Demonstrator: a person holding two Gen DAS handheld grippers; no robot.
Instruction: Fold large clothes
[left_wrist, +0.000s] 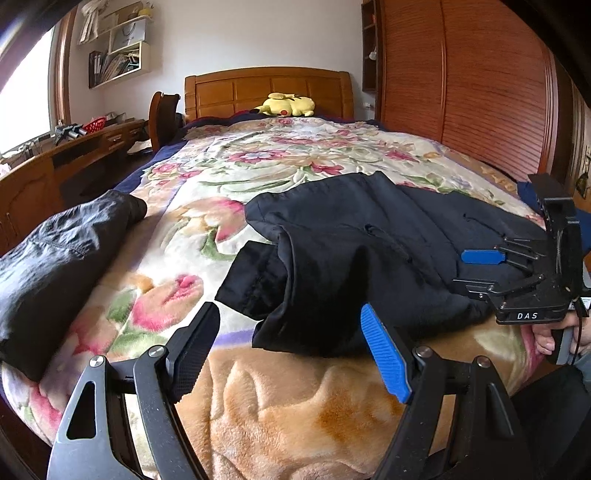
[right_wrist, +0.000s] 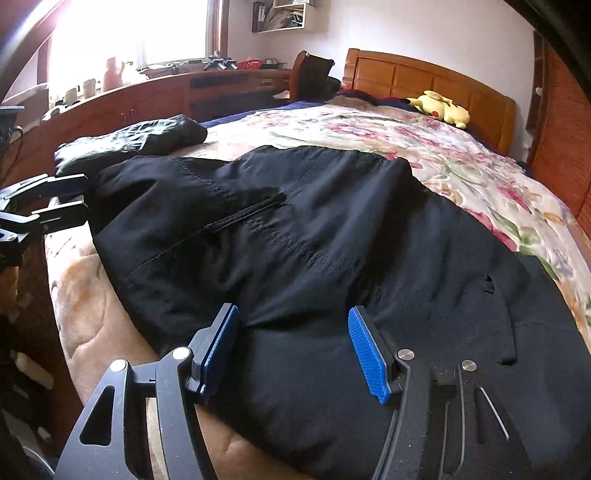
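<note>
A large black jacket lies spread across the near end of the bed, with a sleeve or corner folded toward the front edge. My left gripper is open just short of that corner, and nothing is between its pads. From the right wrist view the jacket fills the middle. My right gripper stands open over its near hem, pads apart and not pressing the cloth. Each gripper shows in the other's view: the right gripper at the jacket's right side, the left gripper at its left edge.
A second dark garment lies bundled at the bed's left edge. The flowered blanket covers the bed, with a yellow plush toy by the headboard. A wooden wardrobe stands on the right and a desk on the left. A person's hand grips the right handle.
</note>
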